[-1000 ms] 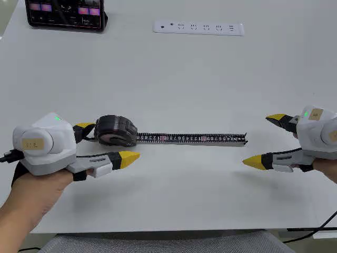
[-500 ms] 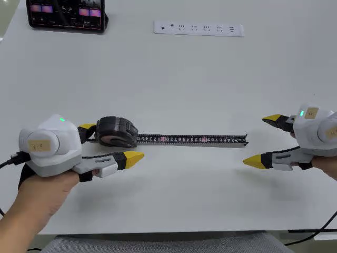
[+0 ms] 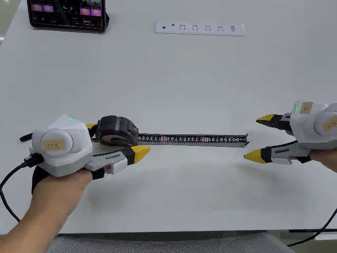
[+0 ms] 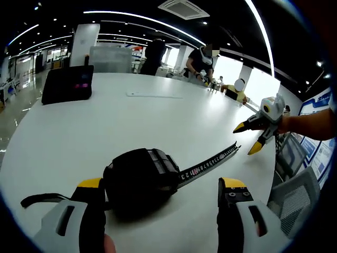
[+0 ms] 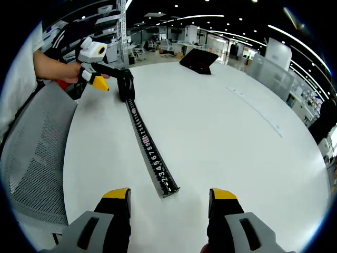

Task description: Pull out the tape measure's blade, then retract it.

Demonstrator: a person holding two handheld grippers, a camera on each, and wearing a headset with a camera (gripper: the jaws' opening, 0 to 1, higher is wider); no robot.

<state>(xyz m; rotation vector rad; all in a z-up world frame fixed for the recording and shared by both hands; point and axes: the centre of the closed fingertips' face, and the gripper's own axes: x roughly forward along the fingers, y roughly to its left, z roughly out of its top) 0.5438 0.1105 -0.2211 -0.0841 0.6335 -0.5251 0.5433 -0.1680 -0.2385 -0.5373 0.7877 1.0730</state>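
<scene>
Looking done with the pull-out: blade [image 3: 192, 139] flat on the desk [image 3: 184, 79], out of the tape measure [image 3: 117, 131]. Left gripper [image 3: 117, 139] fingers spread around it; right gripper [image 3: 259, 137] fingers spread by the blade tip, holding nothing. Next, likely: squeeze the tape measure, let the blade slide back.

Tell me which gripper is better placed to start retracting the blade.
Left. The left gripper has open jaws straddling the tape measure case, where retraction would likely be triggered. The right gripper hangs open just past the tip of the extended blade, apart from it.
</scene>
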